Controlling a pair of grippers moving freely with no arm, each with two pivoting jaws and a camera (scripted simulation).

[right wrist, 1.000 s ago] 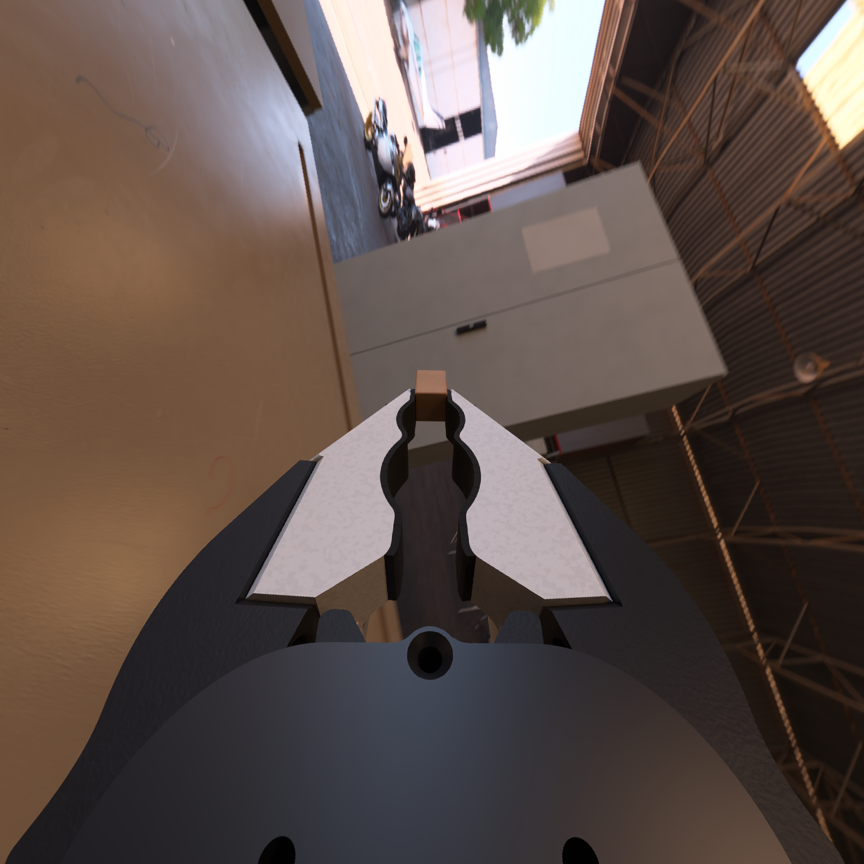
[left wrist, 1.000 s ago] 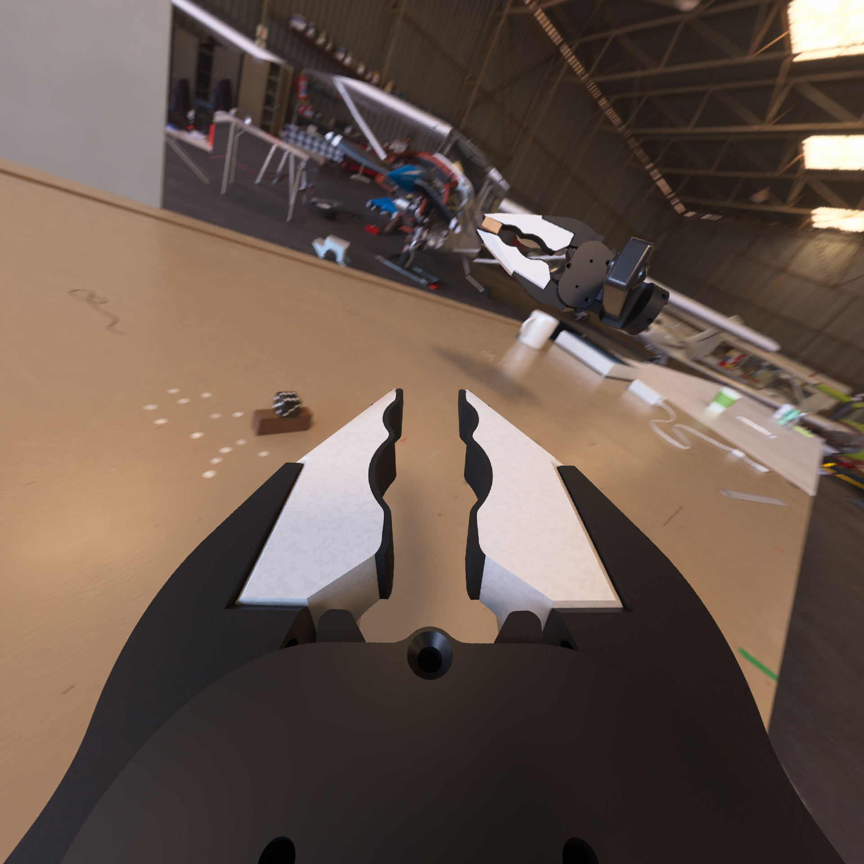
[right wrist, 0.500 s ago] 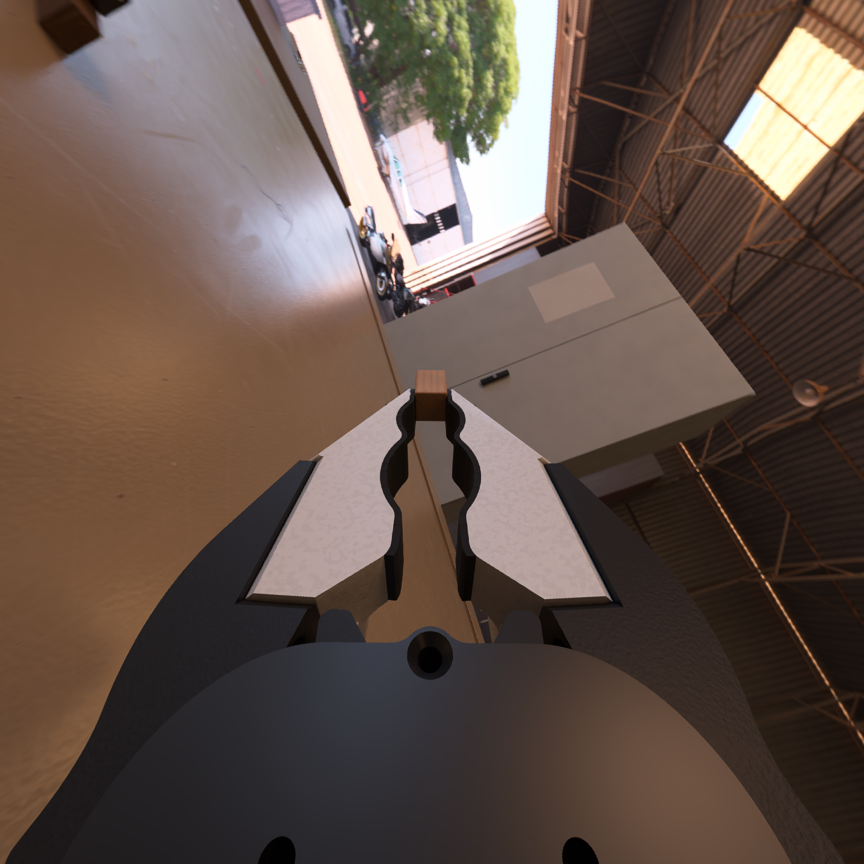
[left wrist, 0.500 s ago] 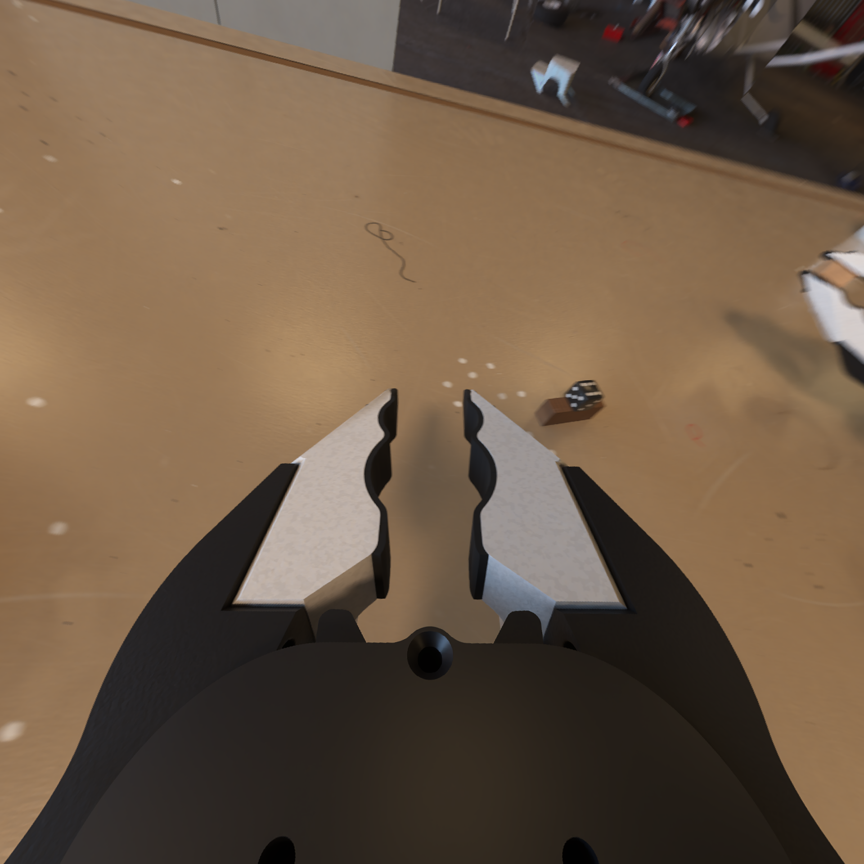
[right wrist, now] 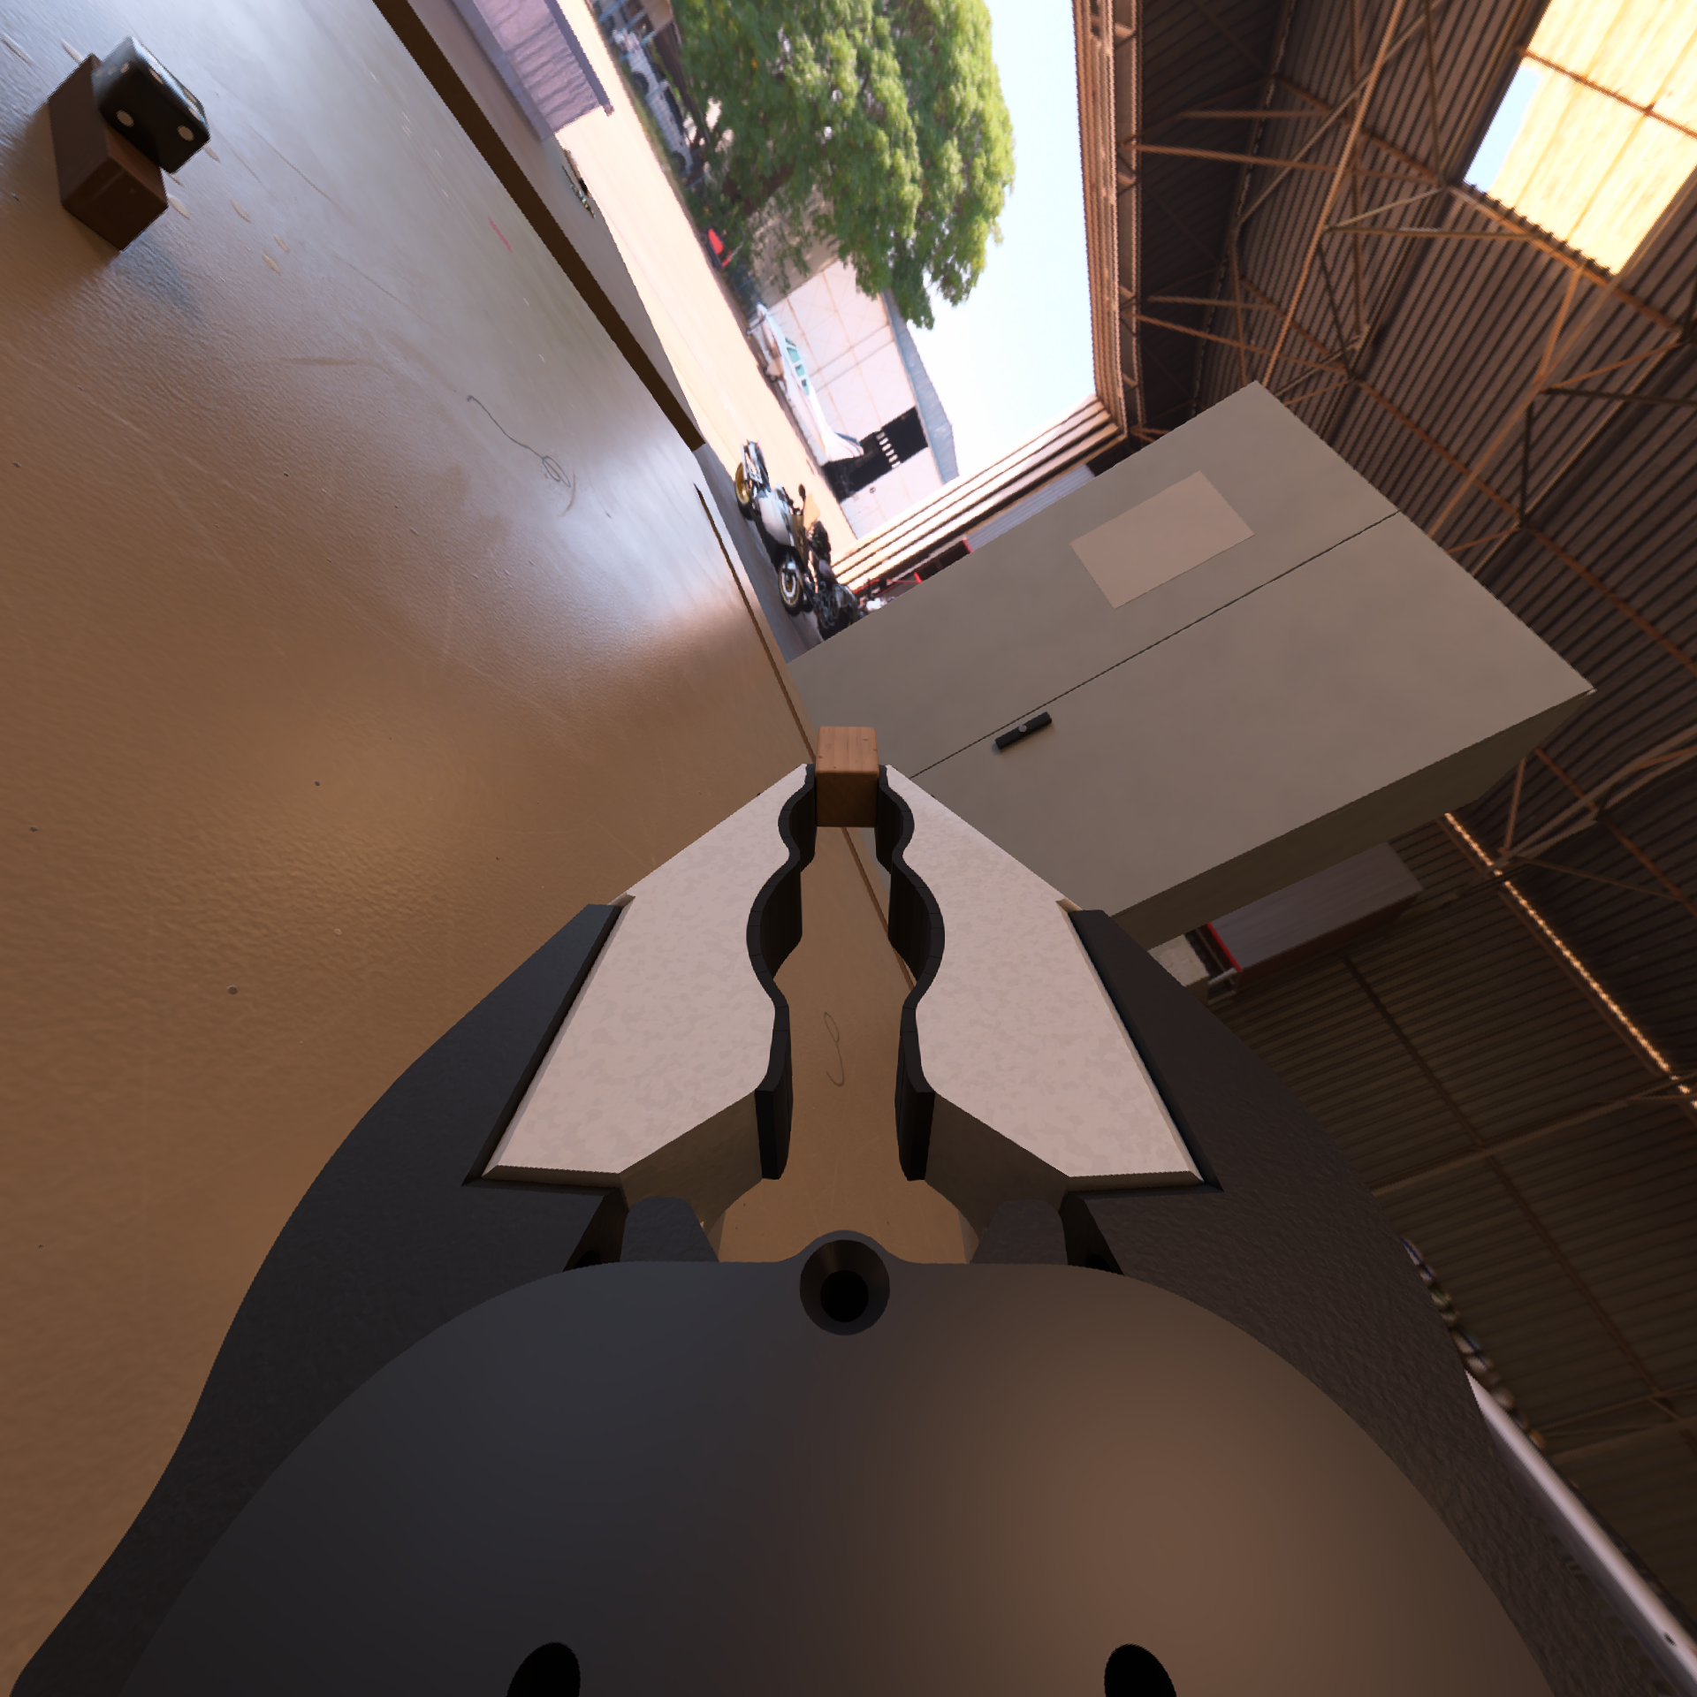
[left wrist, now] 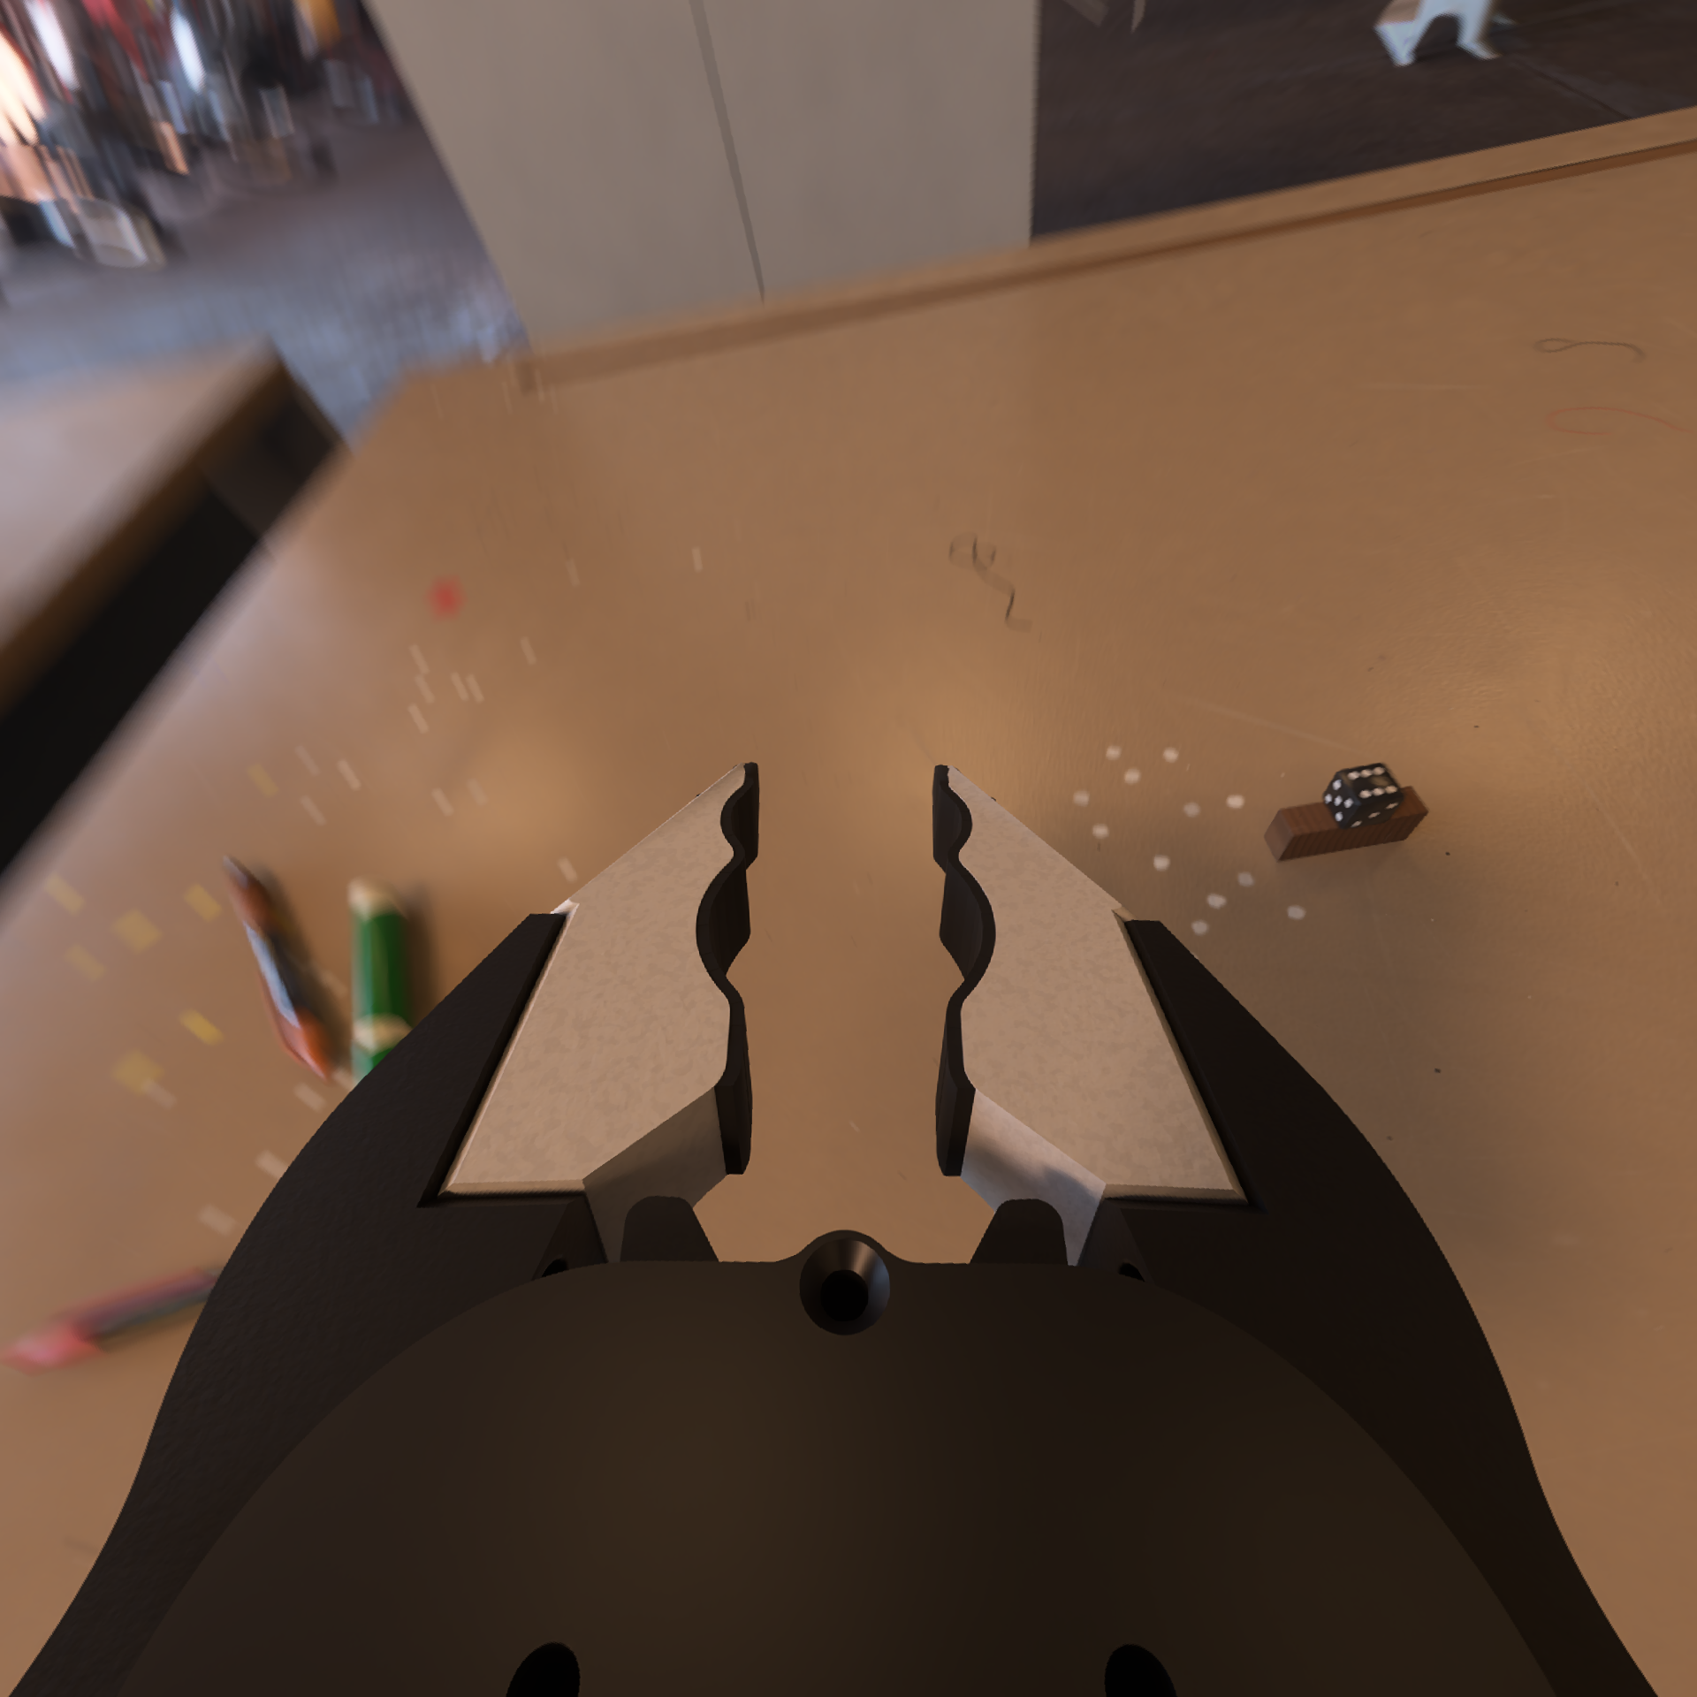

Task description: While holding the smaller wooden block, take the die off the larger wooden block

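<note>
A black die with white pips [left wrist: 1363,795] sits on a flat dark-brown wooden block [left wrist: 1304,837] on the tan table, to the right of my left gripper [left wrist: 843,781]. That gripper is open, empty and above the table. My right gripper [right wrist: 847,776] is shut on a small light-brown wooden block [right wrist: 846,774] held at its fingertips, up off the table. In the right wrist view, which is rolled sideways, the die [right wrist: 151,107] and the larger block [right wrist: 103,184] show at the far upper left.
A green stick-like item [left wrist: 378,973] and an orange-brown one [left wrist: 275,973] lie on the table left of my left gripper, blurred. A pink strip [left wrist: 110,1322] lies nearer. White dots [left wrist: 1159,826] mark the table by the block. A grey cabinet [right wrist: 1194,698] stands beyond the table edge.
My left gripper has swung left and opened wider, so the die and block now sit farther right in its view. The right gripper has turned, still holding the small block, bringing the die into view.
</note>
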